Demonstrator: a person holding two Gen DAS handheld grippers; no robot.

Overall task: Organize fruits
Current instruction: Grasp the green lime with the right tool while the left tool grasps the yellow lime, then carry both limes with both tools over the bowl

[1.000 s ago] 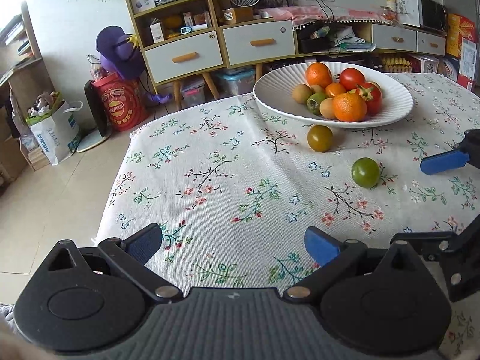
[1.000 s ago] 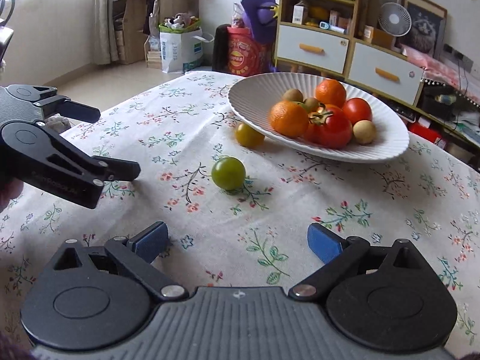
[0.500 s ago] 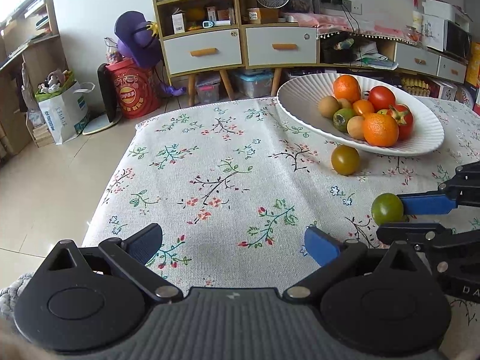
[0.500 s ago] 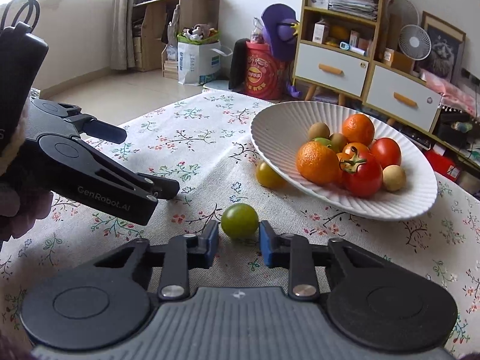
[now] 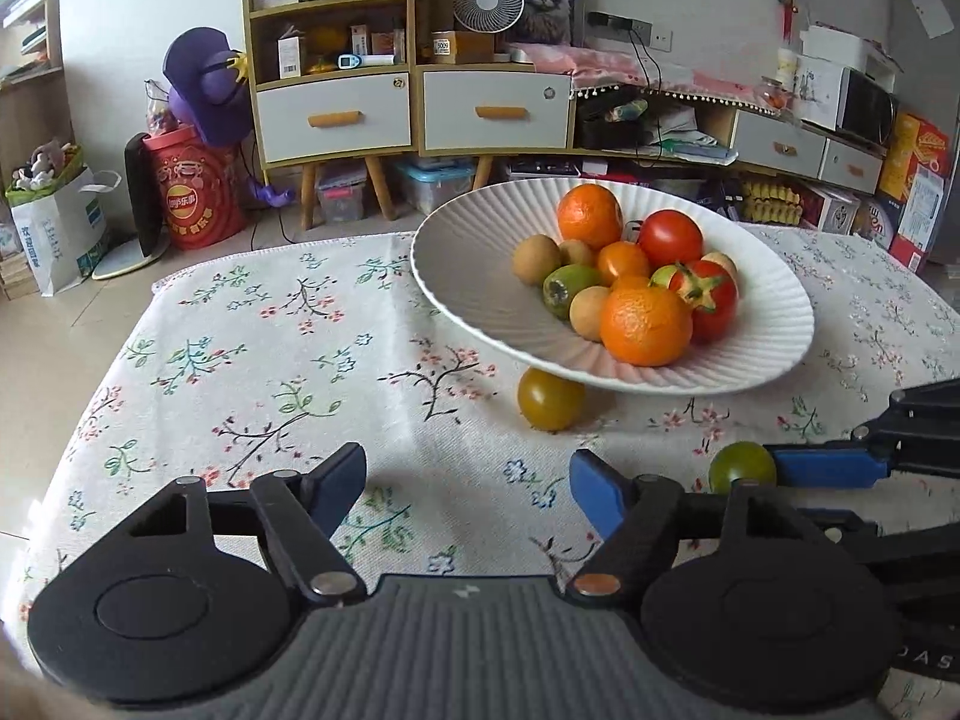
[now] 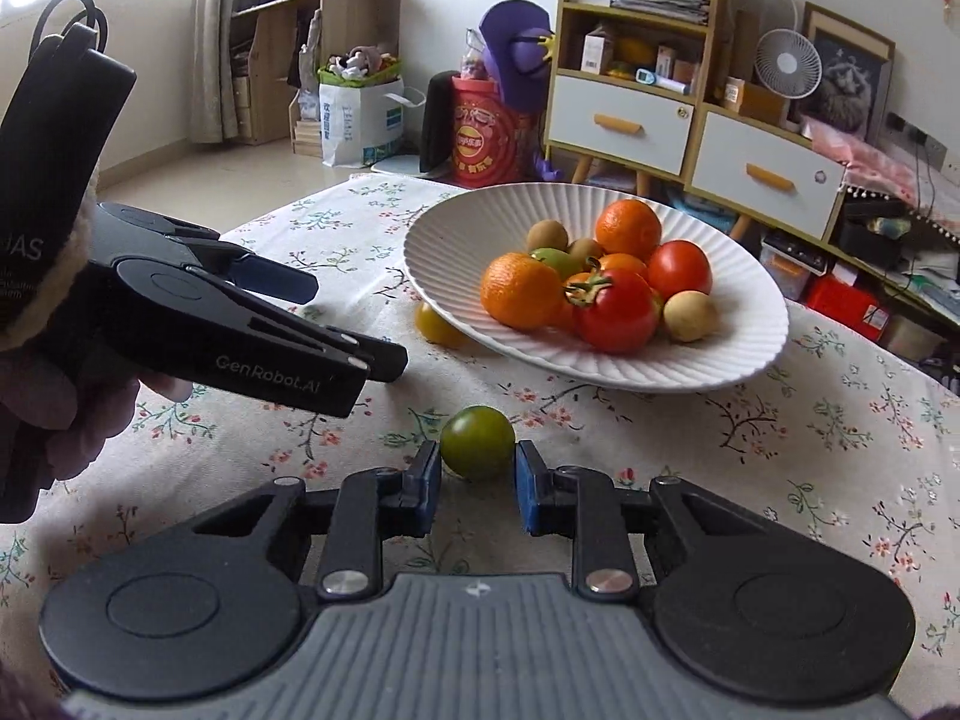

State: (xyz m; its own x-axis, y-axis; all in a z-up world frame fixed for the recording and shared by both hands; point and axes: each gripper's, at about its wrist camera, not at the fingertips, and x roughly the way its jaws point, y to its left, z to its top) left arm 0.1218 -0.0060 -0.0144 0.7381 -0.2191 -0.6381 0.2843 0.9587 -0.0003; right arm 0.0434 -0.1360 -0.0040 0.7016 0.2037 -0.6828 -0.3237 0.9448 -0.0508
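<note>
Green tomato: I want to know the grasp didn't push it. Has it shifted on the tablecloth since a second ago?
Cannot tell: the green tomato sits between the right gripper fingers, but both cameras moved.

Soft daylight fills the room, coming from the curtained window (image 6: 72, 12) behind the white plate (image 6: 708, 360), where the glass blows out to plain white. The plate throws a mild shadow onto the floral tablecloth (image 5: 270, 360) beneath its near rim. Both views are sharp around the plate, but straight cabinet lines bow towards the edges, and the corners fall dark and smeared.
</note>
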